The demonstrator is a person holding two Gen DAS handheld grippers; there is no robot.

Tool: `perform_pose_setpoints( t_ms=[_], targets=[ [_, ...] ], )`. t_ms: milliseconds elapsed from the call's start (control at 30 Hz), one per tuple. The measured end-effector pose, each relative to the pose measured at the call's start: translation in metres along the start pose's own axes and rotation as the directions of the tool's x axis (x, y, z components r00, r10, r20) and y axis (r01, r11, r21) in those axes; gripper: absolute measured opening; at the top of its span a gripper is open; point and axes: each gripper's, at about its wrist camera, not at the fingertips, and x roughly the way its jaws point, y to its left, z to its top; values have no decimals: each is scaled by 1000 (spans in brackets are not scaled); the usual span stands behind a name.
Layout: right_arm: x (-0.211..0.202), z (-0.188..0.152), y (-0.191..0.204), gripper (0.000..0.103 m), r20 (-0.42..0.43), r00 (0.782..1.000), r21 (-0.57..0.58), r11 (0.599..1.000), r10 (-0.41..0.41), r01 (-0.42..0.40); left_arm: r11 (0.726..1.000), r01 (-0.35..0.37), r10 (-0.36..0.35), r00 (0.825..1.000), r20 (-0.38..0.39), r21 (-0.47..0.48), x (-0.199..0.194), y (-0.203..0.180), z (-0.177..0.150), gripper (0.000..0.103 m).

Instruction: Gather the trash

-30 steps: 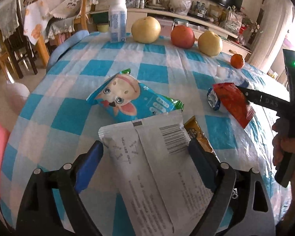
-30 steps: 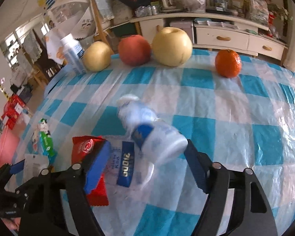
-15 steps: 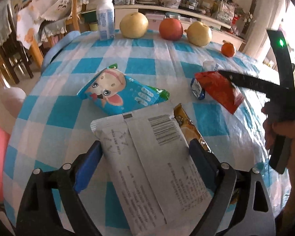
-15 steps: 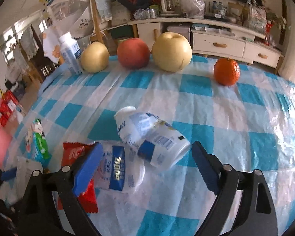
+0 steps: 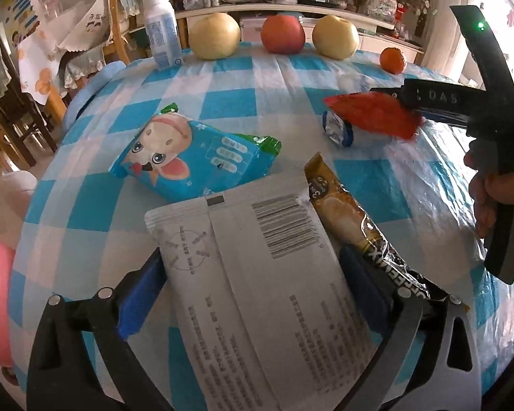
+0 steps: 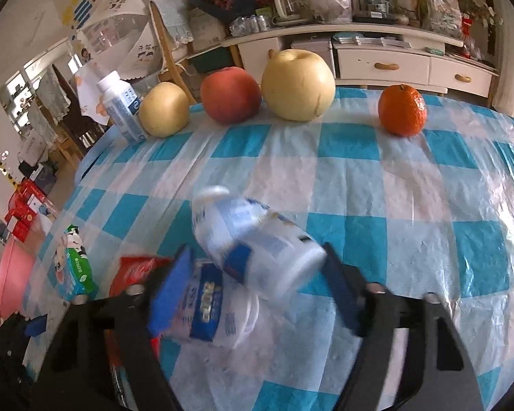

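Two grippers work over the checked table (image 5: 257,78). Your left gripper (image 5: 250,267) points down at the near edge; its jaws have just been opening and now stand wide. A flat grey pouch (image 5: 264,291) with a barcode lies between them, and the pads sit just beside its long edges without pressing. A brown coffee sachet (image 5: 353,219) lies along the pouch's right side, and a blue snack bag (image 5: 195,157) lies just beyond it, toward the middle.

Your right gripper (image 6: 253,274) has just been closing its jaws. A fallen white bottle (image 6: 257,239) and a small yogurt cup (image 6: 209,304) lie between them, touching each other. Both are blurred, so you cannot tell whether the pads press on them. A red wrapper (image 6: 133,270) lies just left of the cup.

Along the far edge stand an upright bottle (image 5: 162,30), two pears, an apple and an orange (image 6: 402,109).
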Motion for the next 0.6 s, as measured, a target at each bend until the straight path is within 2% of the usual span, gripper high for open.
perform_pose_setpoints(
  t_ms=[167,467,567,600],
  targets=[
    [-5,-1,9,47,9,1000,-42,999,-17,17,1000,20,-20,1000,7,10,-2,1,-1,90],
    [-17,-2,21,40,49,997,-95,994,-56,60,998,70,-70,997,16,-6,-6,9,-1,81],
    [-23,-2,24,26,63,996,-102,993,-57,63,995,98,-97,995,17,-27,-8,14,0,81],
    [-24,-2,25,24,63,996,-106,992,-61,67,994,107,-106,994,18,-33,-8,16,0,81]
  ],
)
